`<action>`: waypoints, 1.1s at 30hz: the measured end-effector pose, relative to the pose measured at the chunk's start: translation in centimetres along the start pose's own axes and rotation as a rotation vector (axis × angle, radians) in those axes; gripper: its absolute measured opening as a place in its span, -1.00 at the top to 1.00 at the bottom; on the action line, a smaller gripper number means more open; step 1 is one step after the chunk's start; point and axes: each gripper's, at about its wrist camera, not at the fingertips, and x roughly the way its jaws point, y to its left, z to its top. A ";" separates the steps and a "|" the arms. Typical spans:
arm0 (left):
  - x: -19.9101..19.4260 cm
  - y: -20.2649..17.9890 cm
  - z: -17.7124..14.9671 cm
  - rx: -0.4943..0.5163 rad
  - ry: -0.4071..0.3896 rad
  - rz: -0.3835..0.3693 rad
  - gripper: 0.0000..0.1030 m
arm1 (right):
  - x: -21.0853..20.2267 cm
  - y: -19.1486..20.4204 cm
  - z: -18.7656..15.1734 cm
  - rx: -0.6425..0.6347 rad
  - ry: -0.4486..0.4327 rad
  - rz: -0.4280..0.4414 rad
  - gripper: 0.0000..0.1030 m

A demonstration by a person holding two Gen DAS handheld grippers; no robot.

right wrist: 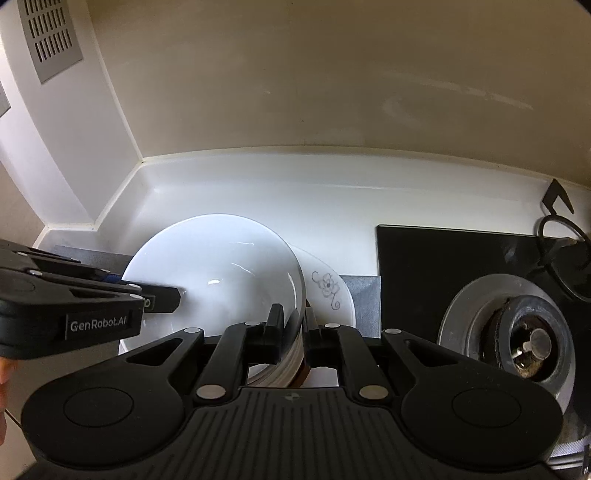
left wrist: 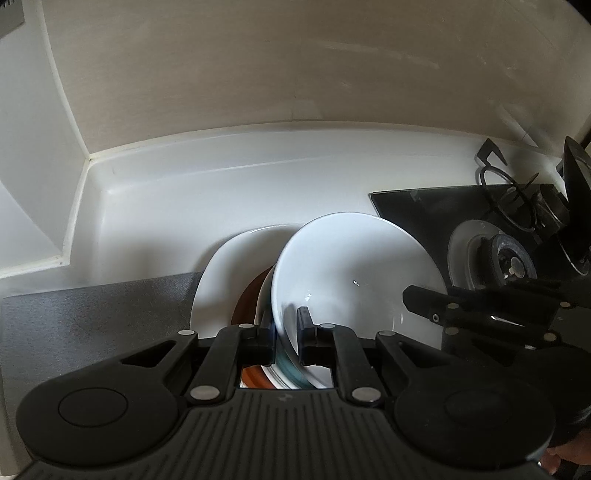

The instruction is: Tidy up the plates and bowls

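To the left of the left gripper's [left wrist: 286,325] fingers a grey mat [left wrist: 96,317] covers the white counter [left wrist: 229,192], running under the crockery. Just ahead and left of those fingers a large white plate [left wrist: 225,273] lies flat, with a brown dish [left wrist: 247,299] resting on it. The fingers themselves are clamped on the near left rim of the white bowl [left wrist: 354,266]: one finger outside the wall, the other inside, with thin stacked rims, one bluish, showing in the narrow gap below. The bowl tilts up beyond the fingertips, its hollow facing the camera.

In the right wrist view the left gripper [right wrist: 162,299] reaches in from the left edge onto the bowl's [right wrist: 221,273] far left wall. The right gripper [right wrist: 291,321] is pinched on the bowl's right rim, its left finger inside the hollow and its right finger outside; a stack of rims with a brown edge [right wrist: 301,369] sits between the fingers lower down. Whether the pads also press those lower pieces cannot be told.

Just right of and beyond the right fingertips lies a white plate with a flower drawing [right wrist: 328,291], partly tucked behind the bowl, on the mat [right wrist: 364,295]. Further right, well clear of the fingers, the black glass hob [right wrist: 436,258] starts, with a gas burner [right wrist: 532,343] on its metal ring and a black pan support [right wrist: 557,221] at the far corner. A beige wall [right wrist: 295,92] closes the back, and a vent grille [right wrist: 48,33] sits high at the left.
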 end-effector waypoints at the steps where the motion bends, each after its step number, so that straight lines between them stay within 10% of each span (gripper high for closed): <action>1: -0.1 0.0 0.0 -0.001 -0.002 -0.002 0.75 | 0.1 -0.1 0.0 0.002 -0.002 0.002 0.78; 6: -1.4 -0.1 -0.2 0.021 -0.036 0.004 0.47 | 0.3 -0.2 -0.2 0.012 -0.009 0.006 0.77; 8: -2.5 -0.6 -0.2 0.051 -0.099 0.075 -0.56 | 0.2 -0.1 -0.3 0.008 -0.018 0.003 0.74; 14: -3.6 -0.2 -0.3 0.054 -0.153 0.127 -0.96 | -0.1 0.2 -0.2 0.002 -0.037 -0.013 0.60; 16: -4.1 0.2 -0.9 0.034 -0.171 0.142 -1.00 | -0.8 0.0 -0.5 0.022 -0.049 -0.023 -0.36; 18: -4.6 0.6 -1.5 0.020 -0.169 0.151 -1.00 | -2.1 0.1 -1.5 0.033 -0.091 -0.043 -0.73; 33: -11.2 -0.5 -12.7 0.012 -0.230 0.224 -1.00 | -11.8 5.7 -12.9 0.008 -0.259 -0.106 -0.89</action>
